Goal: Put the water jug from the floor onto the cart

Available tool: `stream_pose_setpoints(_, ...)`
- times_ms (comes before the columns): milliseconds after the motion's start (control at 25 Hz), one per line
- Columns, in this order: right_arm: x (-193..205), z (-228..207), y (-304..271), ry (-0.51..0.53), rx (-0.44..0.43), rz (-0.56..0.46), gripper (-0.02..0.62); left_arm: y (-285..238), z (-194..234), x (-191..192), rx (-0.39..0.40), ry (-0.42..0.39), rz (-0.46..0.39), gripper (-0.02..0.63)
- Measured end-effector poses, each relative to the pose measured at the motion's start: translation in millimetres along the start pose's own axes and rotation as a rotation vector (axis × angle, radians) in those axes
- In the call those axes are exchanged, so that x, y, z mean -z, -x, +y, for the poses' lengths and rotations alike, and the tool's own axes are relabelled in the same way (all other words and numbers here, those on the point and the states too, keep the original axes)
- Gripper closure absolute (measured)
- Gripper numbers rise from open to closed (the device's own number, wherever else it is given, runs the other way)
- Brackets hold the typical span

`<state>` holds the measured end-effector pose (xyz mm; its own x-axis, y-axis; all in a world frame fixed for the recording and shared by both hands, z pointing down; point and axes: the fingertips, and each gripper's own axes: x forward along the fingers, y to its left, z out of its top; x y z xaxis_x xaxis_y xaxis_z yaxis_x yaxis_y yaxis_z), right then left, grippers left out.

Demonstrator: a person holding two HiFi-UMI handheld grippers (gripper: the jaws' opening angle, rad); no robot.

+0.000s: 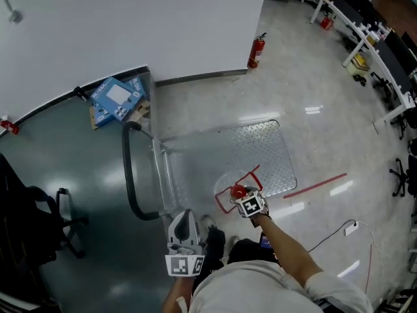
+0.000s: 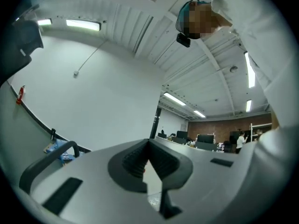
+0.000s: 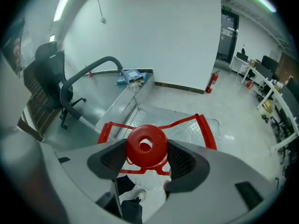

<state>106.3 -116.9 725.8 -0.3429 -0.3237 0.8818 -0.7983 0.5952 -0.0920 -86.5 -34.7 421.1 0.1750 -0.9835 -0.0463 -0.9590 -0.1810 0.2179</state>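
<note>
The water jug (image 1: 236,186) is clear with a red cap (image 3: 145,145) and a red carrying frame (image 3: 205,127). My right gripper (image 3: 147,155) points steeply down and is shut on the cap, with a pad pressed on each side. In the head view this gripper (image 1: 242,195) holds the jug over the near edge of the cart's ribbed metal deck (image 1: 260,149). The cart's black handle (image 1: 130,175) rises at the left. My left gripper (image 1: 182,230) is held level near my body, and its jaws (image 2: 149,164) are closed together on nothing.
A red fire extinguisher (image 1: 256,52) stands at the white wall's corner. Blue boxes (image 1: 116,100) lean against the wall behind the cart. An office chair (image 1: 39,220) is at the left, and desks (image 1: 371,38) stand at the top right. A cable (image 1: 339,233) and a red tape line (image 1: 316,184) lie on the floor at the right.
</note>
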Motion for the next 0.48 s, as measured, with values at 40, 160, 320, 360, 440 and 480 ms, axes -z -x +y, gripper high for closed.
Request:
stream_pose_setpoints(40,-8.3,-3.4,-6.8,-0.003,0.000,-0.001,0.318,-9.1,4.0,-0.9,0.004,-0.008,0.002,0.603)
stream_pose_setpoints(160,-25.5,-10.7,-29.7,0.017,-0.003,-0.009,0.318,-23.1,12.3,2.3,-0.003,-0.011,0.022,0.603)
stream_pose_setpoints(320,-47.4,-18.6,-61.7,0.023,-0.015,-0.001,0.319,-36.5,22.7,14.5,-0.035,-0.005,0.058,0.603)
stream_pose_setpoints(360,-53.8,-21.5,-67.8,0.020,-0.012,0.002,0.319,-40.5,26.1,17.5,-0.046,-0.001,0.067,0.603)
stream_pose_setpoints(440,-64.6,-26.2,-79.3,0.016,-0.016,0.010,0.319,-47.6,30.6,21.5,-0.066,0.012,0.078,0.603)
stream_pose_setpoints(480,-68.1,-27.4,-84.8,0.014,-0.022,0.013,0.319,-50.4,31.7,23.3,-0.075,0.016,0.084,0.603)
